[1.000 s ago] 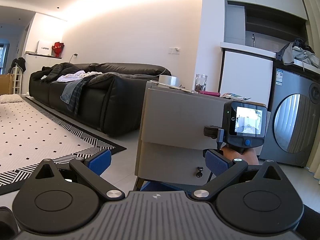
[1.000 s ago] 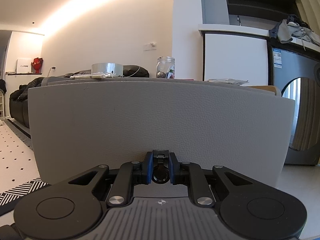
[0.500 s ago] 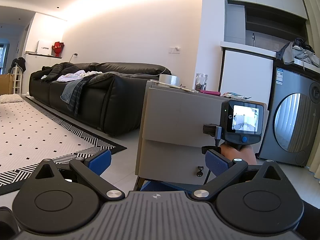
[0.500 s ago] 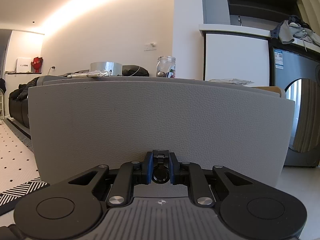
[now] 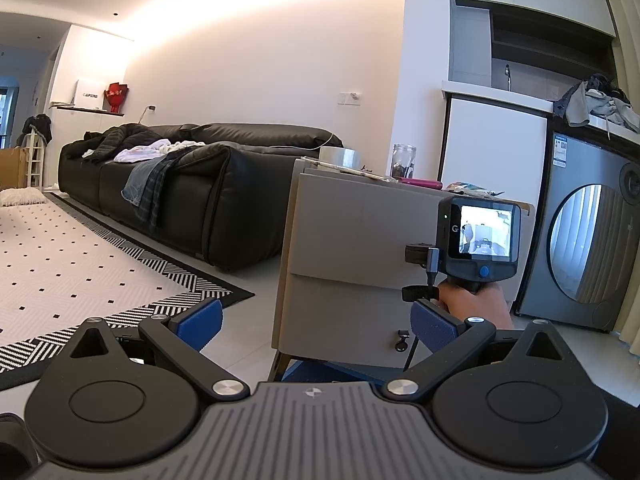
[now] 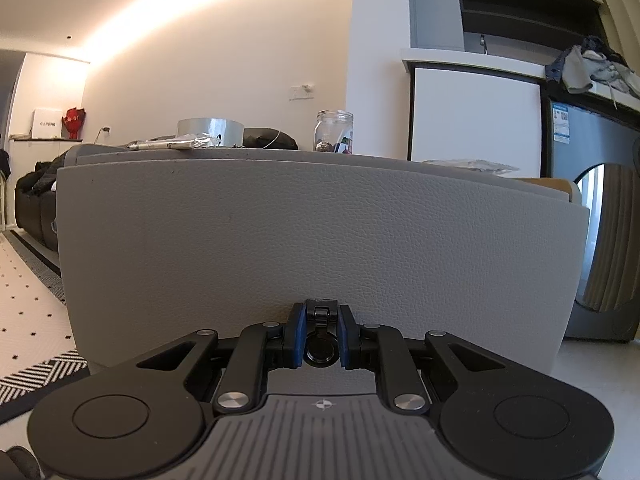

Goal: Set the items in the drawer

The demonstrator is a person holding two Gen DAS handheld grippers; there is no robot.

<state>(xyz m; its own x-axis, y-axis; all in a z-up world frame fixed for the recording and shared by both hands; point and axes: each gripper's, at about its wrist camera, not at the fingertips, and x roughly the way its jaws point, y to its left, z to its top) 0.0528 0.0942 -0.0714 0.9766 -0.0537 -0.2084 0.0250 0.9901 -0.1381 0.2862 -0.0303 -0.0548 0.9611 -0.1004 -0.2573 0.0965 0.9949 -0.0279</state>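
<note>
A grey two-drawer cabinet (image 5: 348, 240) stands on the floor, and its upper drawer front (image 6: 320, 232) juts out a little from the body. My right gripper (image 6: 320, 332) is shut on that drawer's black ring handle (image 6: 320, 350), blue pads on either side of it. In the left wrist view a hand (image 5: 472, 304) holds that gripper's handle below its lit screen (image 5: 480, 236). My left gripper (image 5: 316, 320) hangs open and holds nothing, well short of the cabinet. On the cabinet top lie a tape roll (image 6: 211, 132), a glass jar (image 6: 335, 131) and a wrapped stick (image 6: 176, 144).
The lower drawer's ring handle (image 5: 401, 342) hangs shut below. A black sofa (image 5: 180, 192) with clothes on it stands left of the cabinet, with a patterned rug (image 5: 60, 264) in front. A washing machine (image 5: 588, 232) stands to the right. A pink item (image 5: 420, 181) and a packet (image 5: 472, 189) also lie on top.
The right gripper has drawn the upper drawer front slightly further out, still shut on the handle. The left gripper has stayed where it was, open.
</note>
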